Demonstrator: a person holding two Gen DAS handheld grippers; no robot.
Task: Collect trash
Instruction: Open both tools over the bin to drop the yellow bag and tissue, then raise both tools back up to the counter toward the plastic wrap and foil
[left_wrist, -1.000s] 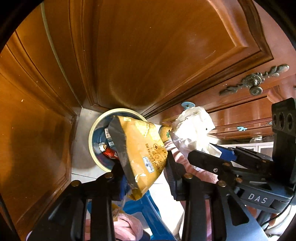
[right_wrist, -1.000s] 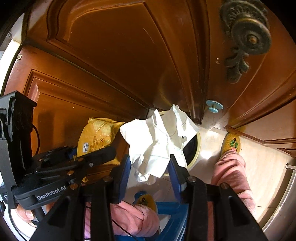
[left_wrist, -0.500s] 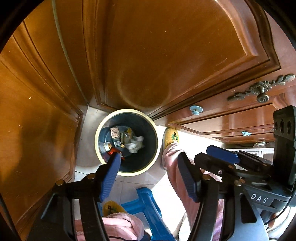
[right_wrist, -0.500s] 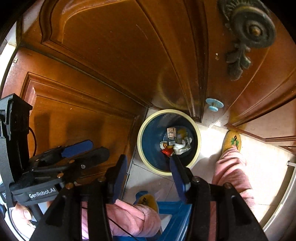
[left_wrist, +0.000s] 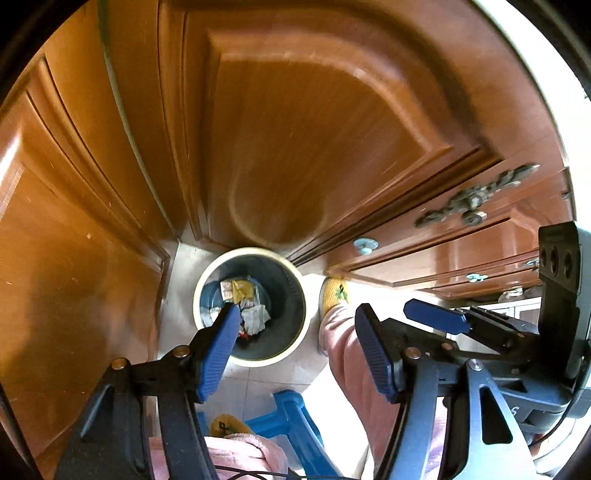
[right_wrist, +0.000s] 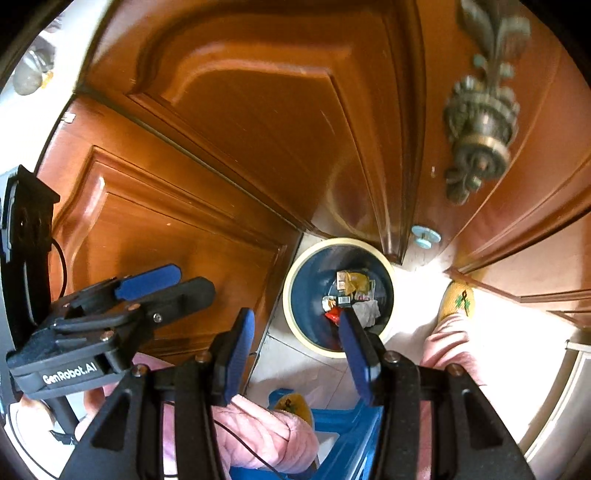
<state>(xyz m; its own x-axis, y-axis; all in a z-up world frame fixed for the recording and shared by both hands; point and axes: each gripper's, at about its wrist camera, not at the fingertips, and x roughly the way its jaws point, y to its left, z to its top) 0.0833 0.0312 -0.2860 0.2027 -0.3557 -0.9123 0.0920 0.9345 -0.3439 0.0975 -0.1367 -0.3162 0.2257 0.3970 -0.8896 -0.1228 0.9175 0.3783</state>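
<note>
1. Hovering above the trash can (left_wrist: 251, 306), the left gripper (left_wrist: 295, 350) now carries nothing; its blue fingers (left_wrist: 218, 354) stand wide apart. A second ago they were clamped on a yellow cracker bag.

2. The right gripper (right_wrist: 295, 347) is in the same condition. Its fingers (right_wrist: 236, 350) are spread, with no load between them. The crumpled white paper they held a second ago is gone from them.

3. Both items now lie inside the trash can:
   - the yellow bag (left_wrist: 242, 290) rests on the pile at the bottom, toward the far side;
   - the white paper (left_wrist: 255, 319) lies just beside it, nearer the viewer.
   - A red scrap (right_wrist: 332, 315) and other small wrappers lie in the same heap.

4. The trash can stands on the tiled floor (left_wrist: 266, 384) in the corner formed by the wooden cabinet doors (left_wrist: 314, 129). Its cream rim (right_wrist: 295, 325) is clear of both grippers.

5. Compared with half a second ago, the can looks smaller in both views, so both grippers appear to be lifting away from it.

6. Judgement: this drop is complete. Both grippers are free for the next pick-up. No further loose trash shows in either view, so whether anything is left to collect cannot be told from here.

7. The person's pink-trousered legs (right_wrist: 266, 432), yellow slippers (left_wrist: 334, 295) and a blue stool (left_wrist: 291, 417) sit below the grippers.
</note>
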